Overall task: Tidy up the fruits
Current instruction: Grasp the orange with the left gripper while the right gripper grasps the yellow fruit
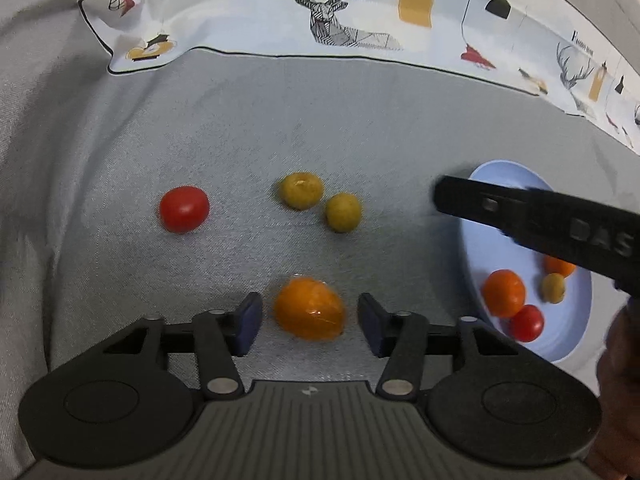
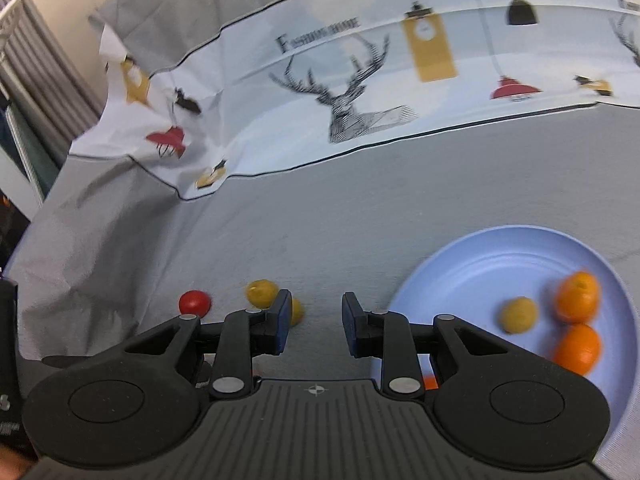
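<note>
My left gripper [image 1: 310, 322] is open, its pads on either side of an orange fruit [image 1: 309, 309] lying on the grey cloth, without touching it. Farther off lie a red tomato [image 1: 184, 209] and two yellow fruits [image 1: 301, 190] [image 1: 343, 212]. A light blue plate [image 1: 480, 236] at the right holds an orange fruit [image 1: 503, 293], a red tomato [image 1: 526, 323], a yellow fruit [image 1: 553, 288] and another orange one, partly hidden. My right gripper [image 2: 313, 320] is open and empty, left of the plate [image 2: 460, 264]; it also shows as a black arm in the left wrist view [image 1: 540, 216].
A printed white cloth with deer and lamps [image 1: 332, 12] lies across the back of the grey cloth [image 1: 280, 120]. In the right wrist view the plate holds a yellow fruit [image 2: 518, 314] and two orange fruits [image 2: 578, 297] [image 2: 578, 348]; the red tomato [image 2: 195, 302] sits at left.
</note>
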### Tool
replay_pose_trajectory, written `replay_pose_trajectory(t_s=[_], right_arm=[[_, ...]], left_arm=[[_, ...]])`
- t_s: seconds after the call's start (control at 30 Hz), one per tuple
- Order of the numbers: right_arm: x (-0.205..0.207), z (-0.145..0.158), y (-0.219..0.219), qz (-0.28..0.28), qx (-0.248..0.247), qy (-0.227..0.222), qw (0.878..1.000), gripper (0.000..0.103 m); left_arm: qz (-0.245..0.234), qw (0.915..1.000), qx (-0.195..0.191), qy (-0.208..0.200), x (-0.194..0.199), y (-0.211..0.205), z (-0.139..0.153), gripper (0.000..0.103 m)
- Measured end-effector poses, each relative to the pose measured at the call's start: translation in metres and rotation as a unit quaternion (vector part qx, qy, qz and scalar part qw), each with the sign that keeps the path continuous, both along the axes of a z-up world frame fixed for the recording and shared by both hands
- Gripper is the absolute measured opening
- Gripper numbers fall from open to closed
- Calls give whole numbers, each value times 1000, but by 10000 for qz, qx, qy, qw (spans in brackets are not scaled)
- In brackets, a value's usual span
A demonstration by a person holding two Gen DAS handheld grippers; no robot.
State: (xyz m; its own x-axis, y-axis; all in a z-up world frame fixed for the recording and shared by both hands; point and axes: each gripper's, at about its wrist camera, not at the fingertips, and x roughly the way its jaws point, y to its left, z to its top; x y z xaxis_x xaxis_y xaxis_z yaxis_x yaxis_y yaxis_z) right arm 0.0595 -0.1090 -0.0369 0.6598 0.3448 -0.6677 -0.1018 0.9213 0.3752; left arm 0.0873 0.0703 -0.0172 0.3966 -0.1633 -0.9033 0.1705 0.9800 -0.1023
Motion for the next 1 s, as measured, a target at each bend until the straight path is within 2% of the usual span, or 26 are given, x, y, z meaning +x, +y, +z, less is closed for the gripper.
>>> replay_pose_trajectory(t_s=[0.03, 0.1, 0.23, 0.4, 0.47, 0.5, 0.67, 0.8, 1.0], right_arm=[[5, -2, 4, 55, -22, 16, 10000, 29], [14, -7, 13, 172, -57, 69, 9998, 30], [31, -19, 29, 353, -146, 208, 9991, 38], [45, -39, 53, 626, -476, 370, 9962, 38], [48, -46, 59, 736, -588, 470, 9944, 26], [49, -48, 60, 755, -645, 463, 9940, 26], [45, -43, 55, 672, -735, 330, 9945, 26], [35, -31, 36, 456, -605, 263, 9968, 26], [3, -4, 16, 326, -714, -174, 9968, 26]], left_arm=[[-3, 10000, -49, 63, 1, 1, -2, 44], [-3, 10000, -45, 75, 3, 1, -2, 43], [179, 9997, 146, 50, 2, 6, 1, 43], [296, 9994, 138, 87, 3, 13, 2, 43], [237, 9995, 191, 66, 3, 11, 2, 43], [215, 9995, 210, 56, 3, 11, 2, 43], [202, 9995, 238, 17, 2, 9, 2, 43], [189, 9994, 263, -82, -2, 9, 6, 43], [162, 9976, 348, -582, -18, 7, 25, 43]])
